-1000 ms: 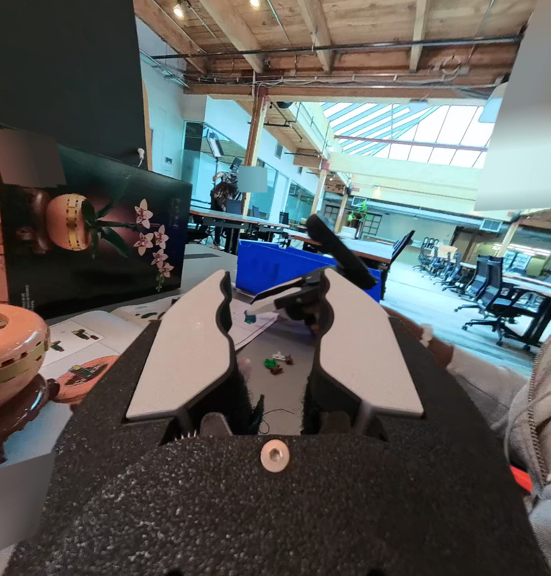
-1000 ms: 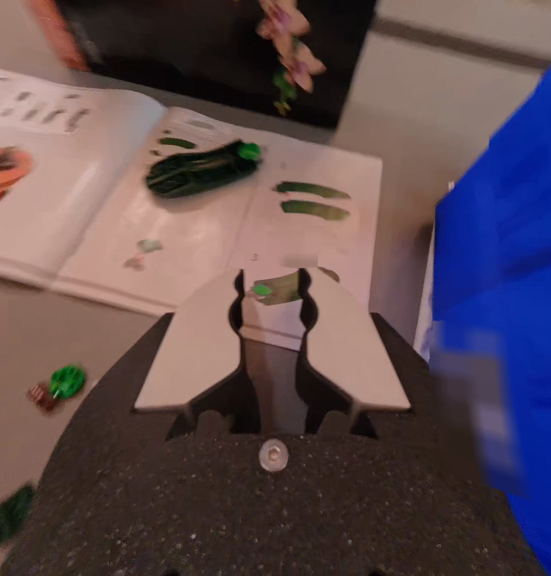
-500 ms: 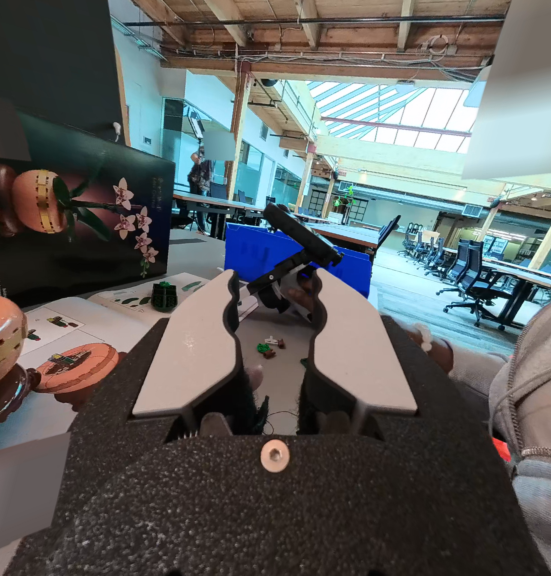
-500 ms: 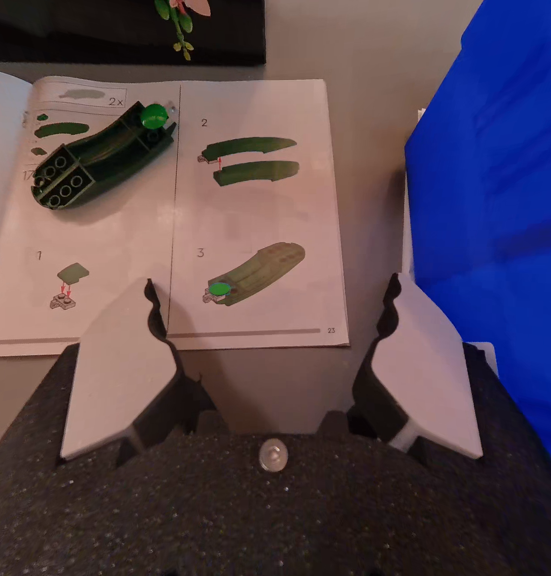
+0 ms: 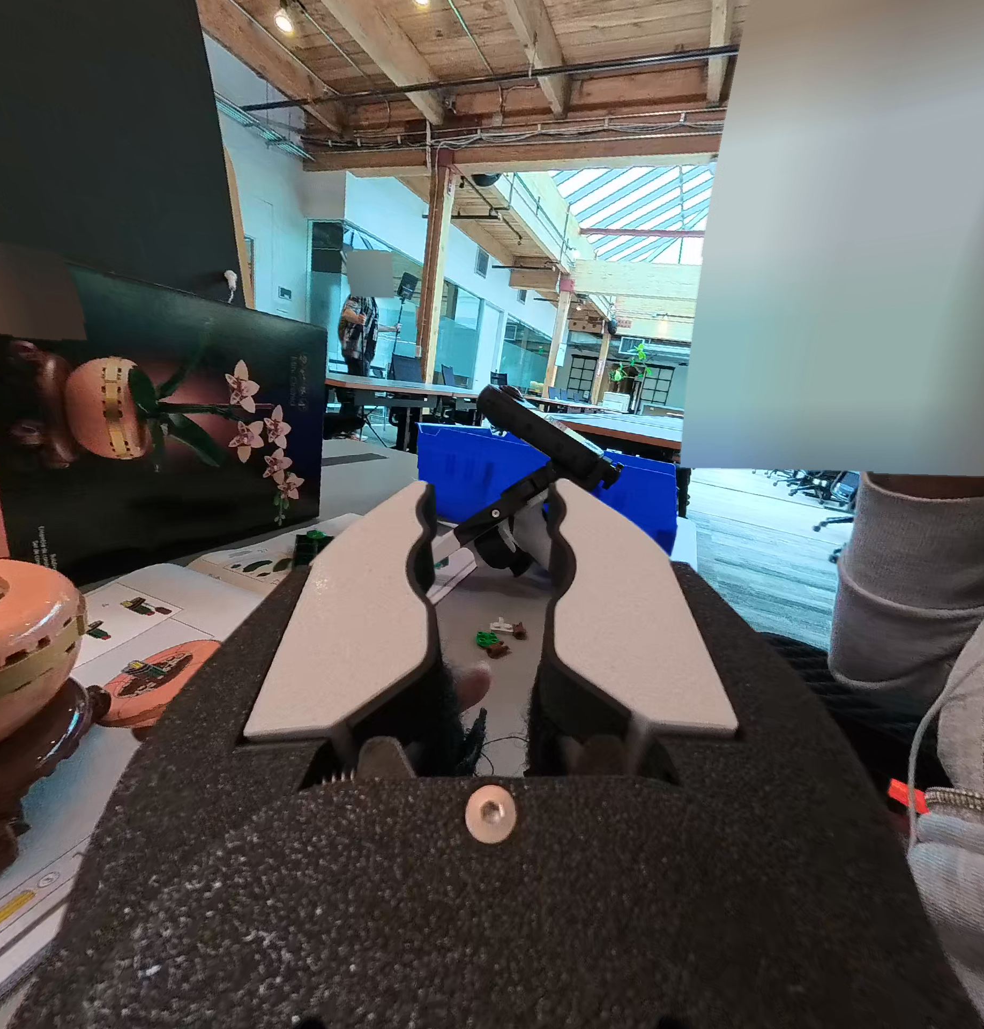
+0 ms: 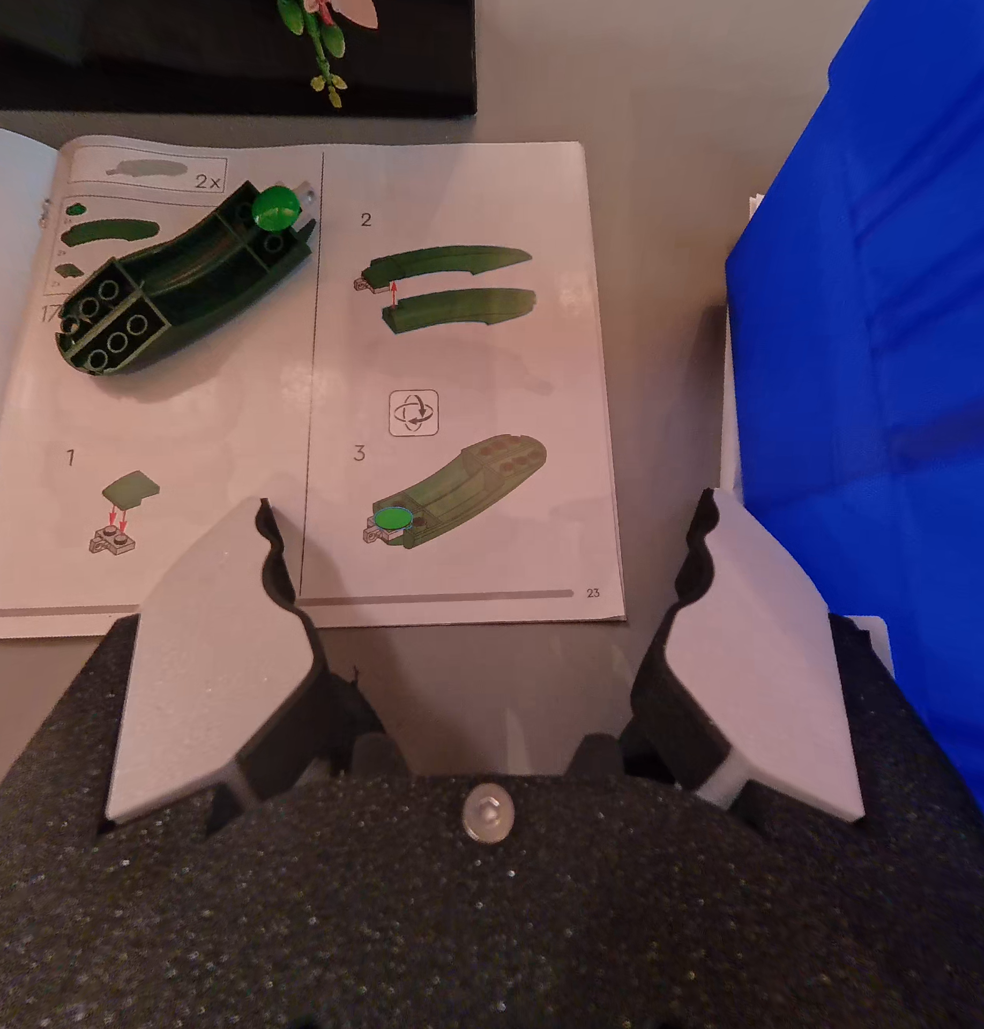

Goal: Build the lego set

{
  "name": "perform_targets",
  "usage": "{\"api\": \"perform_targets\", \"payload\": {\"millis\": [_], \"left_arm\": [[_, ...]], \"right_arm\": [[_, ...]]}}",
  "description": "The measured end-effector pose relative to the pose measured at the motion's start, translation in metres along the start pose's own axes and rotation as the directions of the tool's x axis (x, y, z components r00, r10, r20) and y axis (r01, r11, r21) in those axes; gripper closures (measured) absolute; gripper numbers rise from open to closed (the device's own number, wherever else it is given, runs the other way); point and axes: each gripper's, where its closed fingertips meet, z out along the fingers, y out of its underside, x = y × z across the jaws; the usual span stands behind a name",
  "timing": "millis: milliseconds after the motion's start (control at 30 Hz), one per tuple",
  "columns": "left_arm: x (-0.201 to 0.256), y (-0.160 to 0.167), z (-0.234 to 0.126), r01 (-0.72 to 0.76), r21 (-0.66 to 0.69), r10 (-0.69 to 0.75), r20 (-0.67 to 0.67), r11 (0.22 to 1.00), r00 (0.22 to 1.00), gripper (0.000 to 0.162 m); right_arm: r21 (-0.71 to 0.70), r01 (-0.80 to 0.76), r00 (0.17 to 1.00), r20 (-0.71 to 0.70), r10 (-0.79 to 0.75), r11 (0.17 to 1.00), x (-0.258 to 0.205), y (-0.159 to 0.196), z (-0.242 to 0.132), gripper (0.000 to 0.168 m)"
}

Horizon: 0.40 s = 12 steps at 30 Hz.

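A dark green leaf assembly point(image 6: 183, 289) lies underside up on the open instruction booklet point(image 6: 451, 362), with a bright green round tile point(image 6: 275, 207) at its far end. My right gripper point(image 6: 485, 498) is wide open and empty, above the table just short of the booklet's near edge. The leaf is ahead and to its left. My left gripper point(image 5: 490, 501) is open and empty, held low over the table. Small loose green, white and brown pieces point(image 5: 495, 637) lie beyond it. The leaf point(image 5: 310, 543) and the right gripper's finger point(image 5: 462, 543) show farther off in the left wrist view.
A blue bin point(image 6: 896, 334) stands close on the right of the right gripper. The dark set box point(image 5: 161, 423) stands behind the booklet point(image 5: 161, 601). A built pink pot point(image 5: 16, 640) sits at the left. A person's grey sleeve point(image 5: 913, 584) is at the right. The bright green round tile point(image 6: 275, 207) sits 10 cm or so from the ends of my right fingers.
My right gripper has gone from nearly shut to wide open and has steadied over the booklet's near edge. The leaf stays on the page. My left gripper has only shifted slightly.
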Motion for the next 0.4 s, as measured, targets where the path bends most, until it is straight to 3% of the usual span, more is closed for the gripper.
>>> {"api": "perform_targets", "payload": {"millis": [400], "left_arm": [[-0.0067, -0.0004, -0.004, 0.036, 0.016, -0.036, 0.004, 0.999, 0.999, 0.125]], "right_arm": [[0.0, 0.0, 1.0, 0.0, 0.0, 1.0, 0.0, 0.0, 0.0, 0.034]]}}
